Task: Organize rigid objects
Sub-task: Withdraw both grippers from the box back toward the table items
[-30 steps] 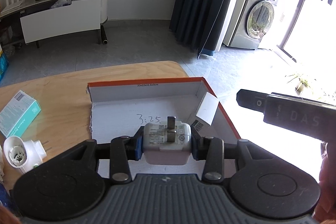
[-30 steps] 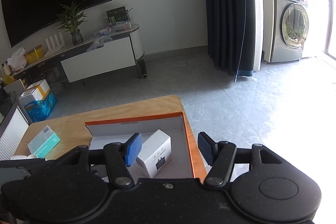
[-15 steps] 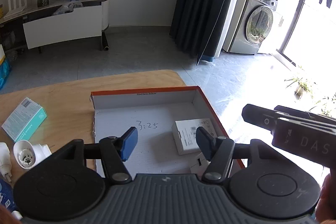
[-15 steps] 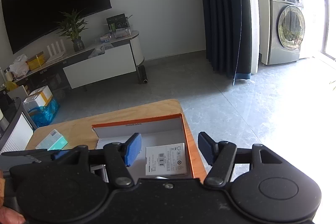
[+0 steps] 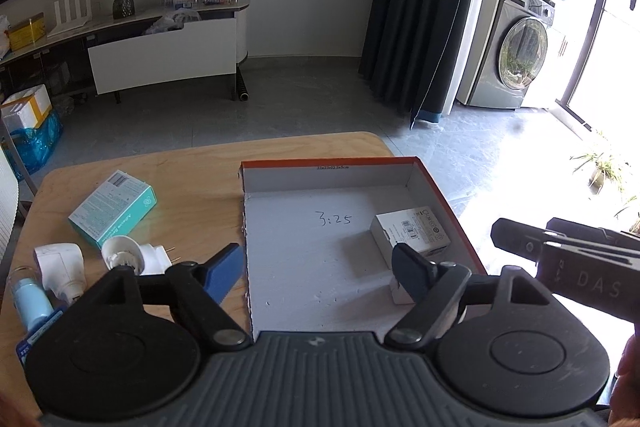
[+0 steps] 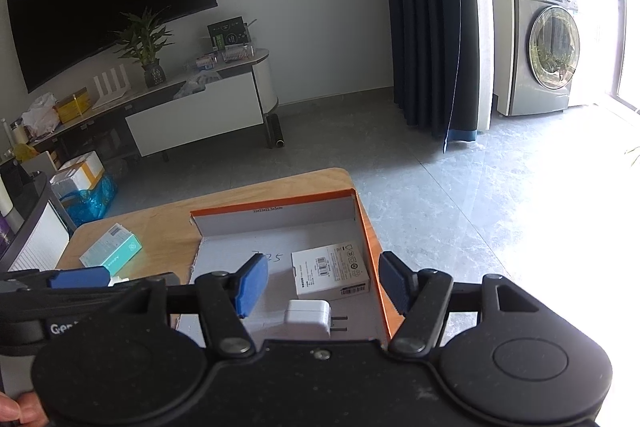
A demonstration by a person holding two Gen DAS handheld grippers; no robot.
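Observation:
An orange-rimmed cardboard box [image 5: 440,195] with a white floor sits on the wooden table. Inside it lie a small white carton [image 5: 412,229] and a white charger [image 6: 308,317], its prongs pointing right. In the left wrist view the charger [image 5: 400,294] is mostly hidden behind the right finger. My left gripper [image 5: 316,259] hangs over the box's near part; its jaws are opening and nothing is between them. My right gripper [image 6: 323,267] hovers above the carton [image 6: 330,269] and charger, jaws also opening, pads touching nothing.
On the table left of the box lie a teal carton [image 5: 114,207], two white plug adapters [image 5: 60,265] [image 5: 132,255] and a light blue bottle [image 5: 30,299]. The table's far edge [image 5: 200,149] drops to a grey floor. The right gripper's body [image 5: 560,259] stands right of the box.
My left gripper let go of the white charger, which now lies in the box, then opened wide and drew back upward. The white carton went from leaning to lying flat. The right gripper backed off slightly.

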